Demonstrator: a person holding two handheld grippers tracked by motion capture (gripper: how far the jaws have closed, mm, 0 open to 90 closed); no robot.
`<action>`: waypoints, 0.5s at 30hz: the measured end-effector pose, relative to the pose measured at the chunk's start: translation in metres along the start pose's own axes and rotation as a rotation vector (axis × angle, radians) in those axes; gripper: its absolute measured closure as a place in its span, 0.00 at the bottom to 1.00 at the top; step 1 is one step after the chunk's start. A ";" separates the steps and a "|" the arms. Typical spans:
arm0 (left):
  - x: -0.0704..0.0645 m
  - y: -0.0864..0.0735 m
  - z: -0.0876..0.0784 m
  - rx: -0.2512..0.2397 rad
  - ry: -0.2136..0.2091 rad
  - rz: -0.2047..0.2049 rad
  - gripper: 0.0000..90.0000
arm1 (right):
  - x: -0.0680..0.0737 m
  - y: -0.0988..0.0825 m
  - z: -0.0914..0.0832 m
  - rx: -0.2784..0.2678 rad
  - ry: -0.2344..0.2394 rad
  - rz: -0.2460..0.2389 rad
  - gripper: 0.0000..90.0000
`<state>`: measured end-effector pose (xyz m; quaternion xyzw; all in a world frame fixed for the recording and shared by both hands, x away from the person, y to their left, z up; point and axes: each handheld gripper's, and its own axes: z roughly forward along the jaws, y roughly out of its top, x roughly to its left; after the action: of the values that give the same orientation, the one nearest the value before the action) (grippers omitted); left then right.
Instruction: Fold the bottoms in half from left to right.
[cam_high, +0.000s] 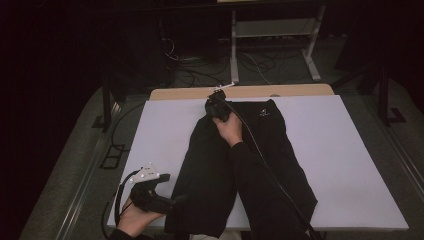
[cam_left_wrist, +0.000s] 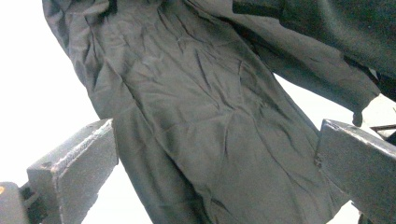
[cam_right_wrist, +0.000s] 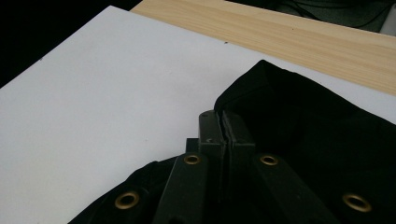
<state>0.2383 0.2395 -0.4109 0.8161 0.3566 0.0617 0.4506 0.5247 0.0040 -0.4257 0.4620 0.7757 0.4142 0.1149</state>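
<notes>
Garment: black trousers lie spread on the white board, waistband toward the far edge and legs running back toward the person; a small pale logo sits near the waistband on the right half.
Fold: the left half of the trousers looks narrower and bunched, with creases running along the leg; in the left gripper view the cloth shows many fine wrinkles.
Right gripper: the right gripper sits at the far end of the trousers, at the top of the left half. Its jaws are pressed together, and in the right gripper view a raised peak of black cloth stands just beyond the tips. Whether cloth is caught between the pads, I cannot tell.
Right hand: the hand and dark sleeve lie over the middle of the trousers, and a cable trails back along the sleeve.
Left gripper: the left gripper is at the near left edge of the board, just beside the hem end of the left leg. Its jaws are spread wide; in the left gripper view the trouser leg lies between and beyond them without being pressed.
Left hand: the hand grips the tool from below, with the grey three-cornered plate on top.
Surface: the white board rests on a wooden table, whose pale strip shows along the far edge.
Surroundings: cables and the legs of a metal frame stand on the dark floor beyond the table.
</notes>
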 end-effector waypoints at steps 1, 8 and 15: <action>0.000 0.000 0.000 0.006 0.001 0.003 0.00 | 0.000 0.000 0.000 0.000 0.001 0.000 0.96; 0.007 -0.007 0.002 0.051 0.022 -0.009 0.00 | -0.001 0.000 -0.001 -0.002 -0.008 -0.004 0.96; 0.009 -0.015 -0.003 0.064 0.030 -0.020 0.03 | -0.001 0.001 -0.004 -0.011 -0.010 -0.002 0.96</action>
<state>0.2362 0.2525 -0.4226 0.8255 0.3733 0.0579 0.4192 0.5238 0.0018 -0.4225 0.4626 0.7734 0.4159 0.1218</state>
